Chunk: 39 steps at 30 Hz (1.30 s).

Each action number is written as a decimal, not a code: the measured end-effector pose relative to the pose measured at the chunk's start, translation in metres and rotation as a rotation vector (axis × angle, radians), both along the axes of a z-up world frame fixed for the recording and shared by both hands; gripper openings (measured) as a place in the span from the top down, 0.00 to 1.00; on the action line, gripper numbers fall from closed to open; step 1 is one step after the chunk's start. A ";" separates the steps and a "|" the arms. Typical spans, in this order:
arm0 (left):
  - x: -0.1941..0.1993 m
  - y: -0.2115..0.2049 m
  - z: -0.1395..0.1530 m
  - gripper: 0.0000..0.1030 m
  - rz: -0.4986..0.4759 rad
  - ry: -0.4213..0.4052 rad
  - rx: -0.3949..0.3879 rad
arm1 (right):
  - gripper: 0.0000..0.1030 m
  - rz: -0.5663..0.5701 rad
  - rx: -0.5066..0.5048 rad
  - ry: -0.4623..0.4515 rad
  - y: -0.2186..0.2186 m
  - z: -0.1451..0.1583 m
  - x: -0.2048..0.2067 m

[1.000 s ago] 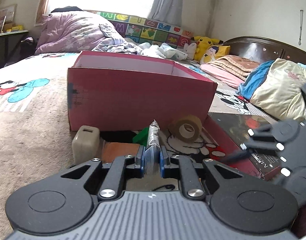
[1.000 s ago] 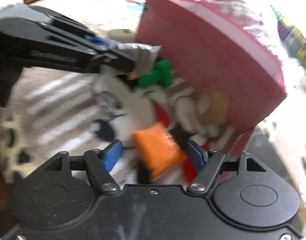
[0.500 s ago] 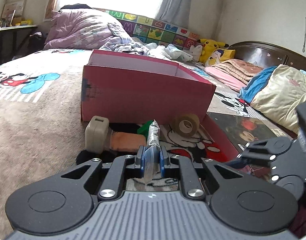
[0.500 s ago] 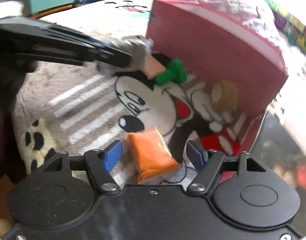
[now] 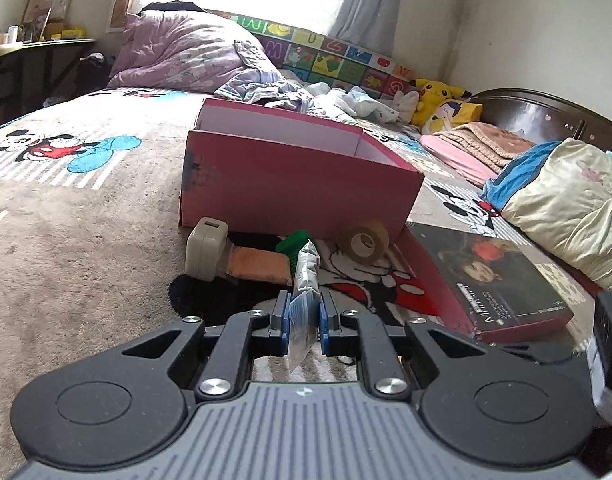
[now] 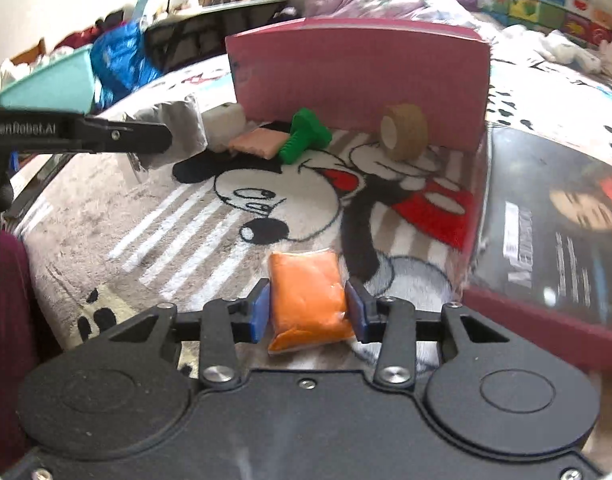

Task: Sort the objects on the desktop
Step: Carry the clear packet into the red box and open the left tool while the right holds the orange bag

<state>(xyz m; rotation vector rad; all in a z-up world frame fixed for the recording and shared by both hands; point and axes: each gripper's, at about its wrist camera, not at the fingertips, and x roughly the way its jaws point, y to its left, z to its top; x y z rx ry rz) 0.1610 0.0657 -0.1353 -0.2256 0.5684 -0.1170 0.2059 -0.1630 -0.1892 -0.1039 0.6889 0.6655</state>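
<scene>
Where the blue pads of the right gripper [image 6: 308,310] meet, an orange packet [image 6: 306,300] sits squeezed between them, the jaws closing onto its two sides just above the Mickey Mouse blanket [image 6: 154,240]. Over on the other side, the left gripper [image 5: 302,314] is clamped tight on a thin silvery sachet [image 5: 305,276] that stands edge-up between its pads; from the right wrist view that sachet [image 6: 178,132] sticks out past the left gripper's black fingers [image 6: 118,136]. Beyond both lie a white charger block [image 5: 206,254], a peach-coloured packet [image 5: 260,266], a green plastic bolt [image 6: 304,134] and a roll of tan tape [image 6: 404,132], all close against the near wall of an open pink box [image 5: 298,184]. A dark book [image 5: 494,280] lies to the right of the box, on the box's pink lid.
</scene>
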 end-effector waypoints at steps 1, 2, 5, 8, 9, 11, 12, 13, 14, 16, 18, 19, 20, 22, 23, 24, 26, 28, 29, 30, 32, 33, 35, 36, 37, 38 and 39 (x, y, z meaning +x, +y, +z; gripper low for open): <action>-0.001 0.000 0.003 0.87 0.004 -0.001 0.004 | 0.62 -0.001 0.017 -0.007 -0.002 0.000 -0.003; -0.002 0.000 0.007 0.87 0.009 -0.003 0.008 | 0.62 0.002 0.034 -0.014 -0.003 0.001 -0.006; 0.002 0.001 0.018 0.87 0.025 -0.011 0.012 | 0.63 0.030 0.040 -0.033 0.000 0.003 -0.011; 0.013 0.003 0.036 0.87 0.036 -0.029 0.029 | 0.63 0.047 0.036 -0.050 0.005 0.001 -0.011; 0.018 0.004 0.042 0.87 0.038 -0.036 0.038 | 0.63 0.050 0.033 -0.055 0.006 0.000 -0.010; 0.030 0.003 0.054 0.87 0.039 -0.051 0.067 | 0.63 0.054 0.040 -0.067 0.008 0.001 -0.010; 0.036 0.003 0.061 0.87 0.040 -0.059 0.080 | 0.63 0.055 0.050 -0.072 0.008 0.002 -0.008; 0.043 0.003 0.067 0.87 0.042 -0.064 0.090 | 0.63 0.056 0.059 -0.077 0.008 0.004 -0.009; 0.050 0.003 0.072 0.87 0.044 -0.070 0.097 | 0.63 0.056 0.067 -0.082 0.008 0.005 -0.010; 0.066 0.002 0.083 0.87 0.049 -0.081 0.111 | 0.63 0.057 0.080 -0.081 0.008 0.006 -0.007; 0.083 0.002 0.091 0.87 0.055 -0.091 0.120 | 0.63 0.059 0.099 -0.066 0.007 0.003 -0.003; 0.092 0.002 0.094 0.87 0.061 -0.092 0.122 | 0.63 0.056 0.099 -0.059 0.007 0.001 -0.001; 0.102 0.001 0.097 0.87 0.067 -0.091 0.125 | 0.63 0.054 0.097 -0.054 0.008 -0.001 0.000; 0.121 0.001 0.100 0.87 0.083 -0.085 0.128 | 0.63 0.046 0.099 -0.041 0.008 -0.005 0.004; 0.130 0.001 0.101 0.87 0.091 -0.082 0.127 | 0.63 0.044 0.102 -0.038 0.008 -0.006 0.005; 0.138 0.001 0.101 0.87 0.098 -0.077 0.127 | 0.63 0.041 0.105 -0.037 0.007 -0.006 0.006; 0.154 0.001 0.101 0.87 0.110 -0.069 0.136 | 0.63 0.038 0.112 -0.036 0.007 -0.006 0.008; 0.167 0.001 0.099 0.87 0.117 -0.059 0.149 | 0.63 0.033 0.122 -0.034 0.006 -0.007 0.011; 0.173 0.003 0.098 0.87 0.121 -0.053 0.153 | 0.63 0.030 0.127 -0.032 0.006 -0.007 0.012; 0.178 0.004 0.097 0.87 0.126 -0.048 0.156 | 0.63 0.028 0.131 -0.032 0.005 -0.007 0.013; 0.187 0.007 0.095 0.87 0.134 -0.037 0.157 | 0.63 0.027 0.132 -0.031 0.005 -0.006 0.015; 0.192 0.009 0.093 0.87 0.139 -0.029 0.154 | 0.63 0.027 0.132 -0.030 0.005 -0.006 0.016; 0.202 0.013 0.088 0.87 0.148 -0.013 0.151 | 0.63 0.026 0.130 -0.028 0.006 -0.007 0.017; 0.208 0.015 0.086 0.87 0.151 -0.005 0.151 | 0.63 0.027 0.128 -0.027 0.006 -0.007 0.017; 0.213 0.016 0.083 0.87 0.153 0.003 0.151 | 0.63 0.029 0.124 -0.026 0.006 -0.007 0.018; 0.218 0.018 0.080 0.87 0.156 0.014 0.148 | 0.63 0.031 0.120 -0.026 0.007 -0.007 0.018; 0.223 0.020 0.077 0.87 0.159 0.025 0.145 | 0.63 0.033 0.116 -0.027 0.007 -0.008 0.018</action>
